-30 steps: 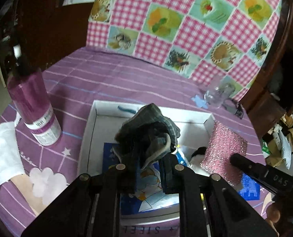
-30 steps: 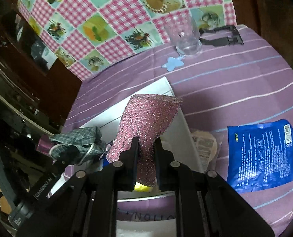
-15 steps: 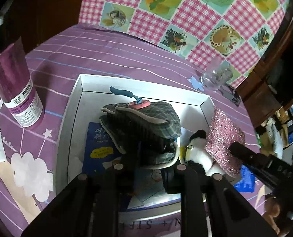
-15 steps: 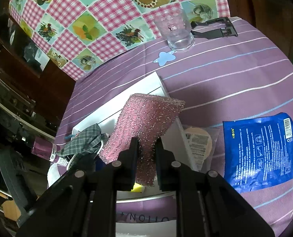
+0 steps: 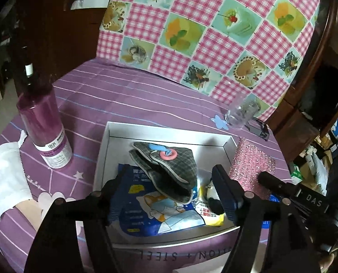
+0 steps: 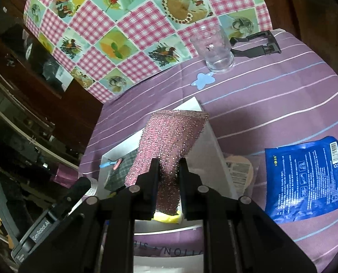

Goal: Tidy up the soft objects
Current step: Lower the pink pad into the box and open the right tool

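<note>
A grey plaid cloth (image 5: 169,170) with a pink ring and blue clip lies inside the white box (image 5: 103,154), on a blue packet (image 5: 146,207). My left gripper (image 5: 171,195) is open above the box, just behind the cloth and apart from it. A small black-and-white plush (image 5: 211,193) lies in the box to the right. My right gripper (image 6: 169,177) is shut on a pink glittery sponge (image 6: 171,141), held over the box's right wall (image 6: 210,145); the sponge also shows in the left wrist view (image 5: 250,166).
A purple bottle (image 5: 41,122) and a white tissue (image 5: 5,177) are left of the box. A glass (image 6: 212,47) and black clip (image 6: 257,43) stand at the back. A blue packet (image 6: 305,179) and a round sachet (image 6: 239,173) lie right of the box.
My left gripper lowered the plaid cloth into the box, opened and let it go. My right gripper kept hold of the pink sponge, shifting slightly.
</note>
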A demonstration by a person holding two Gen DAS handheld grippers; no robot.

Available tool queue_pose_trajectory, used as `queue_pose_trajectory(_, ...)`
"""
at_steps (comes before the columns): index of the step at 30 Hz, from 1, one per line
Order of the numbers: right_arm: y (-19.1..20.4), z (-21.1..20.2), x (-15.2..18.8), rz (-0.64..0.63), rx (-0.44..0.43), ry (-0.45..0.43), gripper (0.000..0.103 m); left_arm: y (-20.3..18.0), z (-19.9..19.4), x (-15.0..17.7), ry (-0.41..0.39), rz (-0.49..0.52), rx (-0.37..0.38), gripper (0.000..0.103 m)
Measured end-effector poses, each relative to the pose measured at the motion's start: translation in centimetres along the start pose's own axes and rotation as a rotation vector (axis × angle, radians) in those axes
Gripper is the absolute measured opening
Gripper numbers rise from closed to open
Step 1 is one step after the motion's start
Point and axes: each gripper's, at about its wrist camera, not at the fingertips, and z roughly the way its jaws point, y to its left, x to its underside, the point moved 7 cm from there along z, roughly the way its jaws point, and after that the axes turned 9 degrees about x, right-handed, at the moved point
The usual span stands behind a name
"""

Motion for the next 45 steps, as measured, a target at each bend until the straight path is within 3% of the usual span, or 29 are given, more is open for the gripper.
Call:
queue_pose_trajectory(4,0.2,-0.4,-0.1,0.000,-0.015,-0.012,0.018,0.5,-0.6,-0.4,-0.014,-0.019,0.008,0.072)
queue_pose_trajectory(13,-0.6,2.3,1.3,-0.060,0.120,0.080,0.020,0.3,-0.9,-0.4,-0.019,-0.013,-0.002,0.076)
queue_pose_trajectory(22,-0.8,0.6,0.5,0.008,0.032,0.070,0.030,-0.2,-1.1,-0.4,-0.028,-0.005,-0.002,0.076)
queue_pose_trajectory(26,-0.4,-1.2,-0.2,-0.008,0.033,0.019,0.046,-0.3,-1.2,-0.4,-0.030,-0.001,-0.004,0.078)
queue_pose_trajectory(31,-0.5,-2.8,-0.9,-0.004,0.033,-0.015,0.048,-0.4,-1.2,-0.3,-0.033,-0.002,-0.004,0.078)
queue_pose_trajectory(45,-0.4,-2.8,-0.8,-0.033,0.054,0.004,0.048,-0.9,-1.3,-0.3,-0.036,0.021,-0.012,0.078)
